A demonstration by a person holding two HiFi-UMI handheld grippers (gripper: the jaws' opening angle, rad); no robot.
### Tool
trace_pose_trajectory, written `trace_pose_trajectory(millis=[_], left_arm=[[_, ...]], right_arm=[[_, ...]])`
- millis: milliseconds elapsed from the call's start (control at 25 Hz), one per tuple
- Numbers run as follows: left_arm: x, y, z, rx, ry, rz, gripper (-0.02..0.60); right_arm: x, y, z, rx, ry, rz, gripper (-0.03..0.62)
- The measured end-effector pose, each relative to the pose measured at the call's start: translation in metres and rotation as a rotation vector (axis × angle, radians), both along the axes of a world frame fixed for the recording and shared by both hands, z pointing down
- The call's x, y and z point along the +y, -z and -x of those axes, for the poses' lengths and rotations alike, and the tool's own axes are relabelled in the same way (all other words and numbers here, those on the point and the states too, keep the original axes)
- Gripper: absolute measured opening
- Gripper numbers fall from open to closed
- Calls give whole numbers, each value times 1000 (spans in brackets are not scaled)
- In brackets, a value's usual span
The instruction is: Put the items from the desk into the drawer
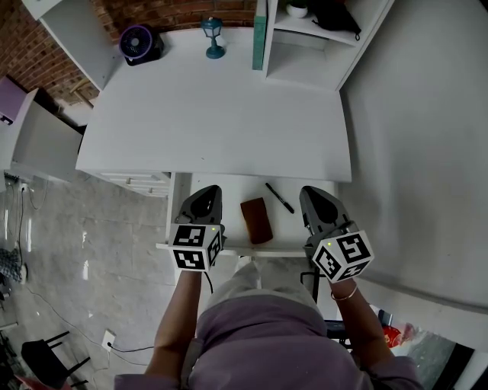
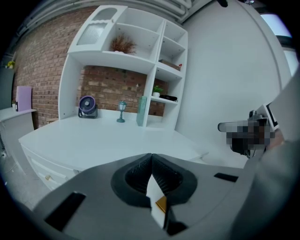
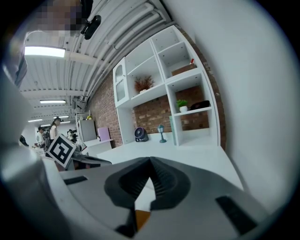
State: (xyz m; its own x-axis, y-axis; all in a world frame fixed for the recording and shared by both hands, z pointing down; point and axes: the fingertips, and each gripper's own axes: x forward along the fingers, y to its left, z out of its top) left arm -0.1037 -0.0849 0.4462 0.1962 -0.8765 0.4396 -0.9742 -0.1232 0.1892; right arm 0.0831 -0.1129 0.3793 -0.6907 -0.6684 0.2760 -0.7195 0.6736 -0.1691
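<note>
- The drawer (image 1: 229,190) stands pulled out under the front edge of the white desk (image 1: 213,114), at the lower middle of the head view.
- In it lie two things: a flat brown wallet (image 1: 257,220) in the middle, and a black pen (image 1: 280,197) just to the right of it and a little higher in the frame. They lie apart and do not touch.
- A small fan (image 1: 139,43) and a blue lantern (image 1: 213,37) stand on the desk at the top of the frame.
- To the right of the lantern stands a green book (image 1: 260,34), next to a white shelf unit (image 1: 305,65).
- One compartment of the shelf unit holds a small potted plant (image 1: 296,8); the one beside it holds something dark that I cannot make out.
- The only print is on the marker cube of each hand, the left (image 1: 197,246) and the right (image 1: 343,257): black and white squares, no words.
- The left tongs (image 1: 207,190) are over the left side of the drawer, with the jaws together and nothing between them (image 2: 151,157).
- The right tongs (image 1: 311,192) are over the right side, also closed and empty (image 3: 150,161).
- Both forearms come up from the bottom of the frame and both tongs point toward the desk. A thin bracelet (image 1: 345,293) is on the right wrist.
</note>
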Motion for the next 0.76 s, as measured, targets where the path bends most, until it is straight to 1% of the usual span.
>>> trace_pose_trajectory(millis=[280, 520, 760], left_arm=[[3, 4, 3, 2, -9, -10, -2], [4, 7, 6, 18, -4, -21, -2], [6, 7, 11, 18, 3, -23, -2]], right_arm=[[4, 4, 2, -2, -12, -9, 3], [5, 9, 5, 12, 0, -17, 3], [5, 10, 10, 6, 9, -16, 3]])
